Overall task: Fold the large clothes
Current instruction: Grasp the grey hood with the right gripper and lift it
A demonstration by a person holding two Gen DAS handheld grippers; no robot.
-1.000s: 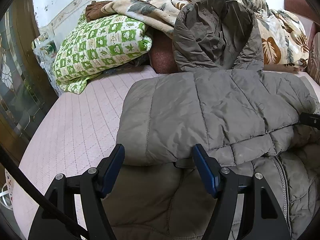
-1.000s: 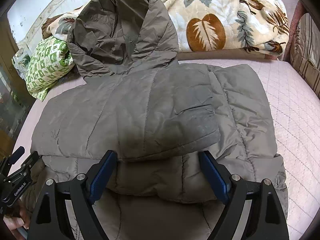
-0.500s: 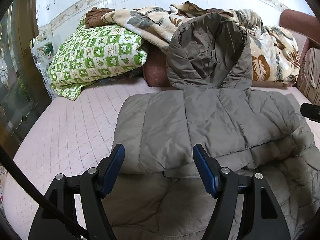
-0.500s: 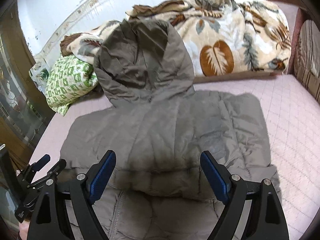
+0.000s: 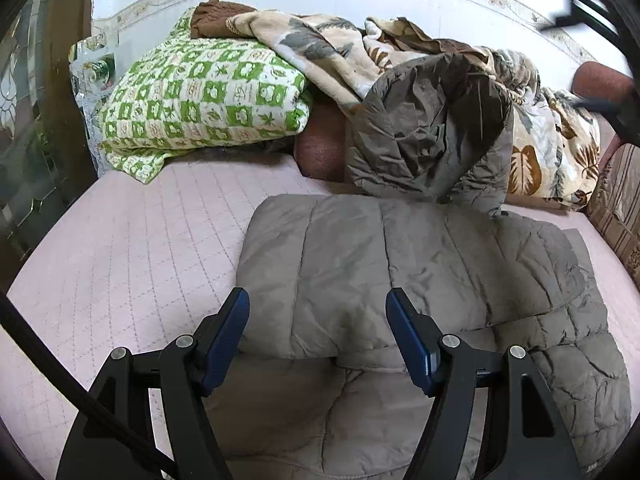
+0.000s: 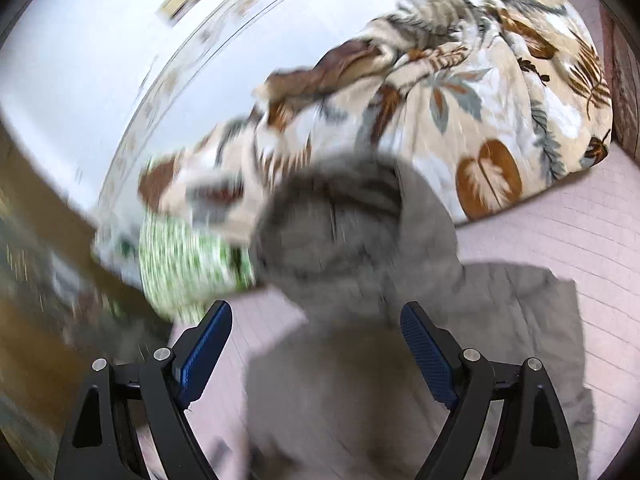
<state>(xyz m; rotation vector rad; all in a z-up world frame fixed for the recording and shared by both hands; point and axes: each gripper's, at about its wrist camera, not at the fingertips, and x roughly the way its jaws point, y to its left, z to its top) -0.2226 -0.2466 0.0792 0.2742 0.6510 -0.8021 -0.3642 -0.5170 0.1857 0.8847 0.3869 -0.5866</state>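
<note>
A green-and-white checked pillow (image 5: 200, 96) lies at the far left of the bed (image 5: 120, 248), by the wall. Next to it, a leaf-print blanket (image 5: 320, 48) is heaped along the head of the bed and runs off to the right.

The grey padded coat (image 5: 400, 264) lies flat on the pink quilted bed, right of centre in the left wrist view. Its long axis runs from the near edge toward the wall, with the hood (image 5: 428, 132) at the far end, propped up against the blanket. A sleeve (image 5: 520, 280) is folded across the body, pointing right.

The left gripper (image 5: 318, 332) is spread wide and holds nothing, its blue pads above the coat's near fold. The right gripper (image 6: 316, 340) is also wide and empty; its view is blurred, with the hood (image 6: 332, 232) ahead between the fingers and the coat's body (image 6: 400, 380) below them.
</note>
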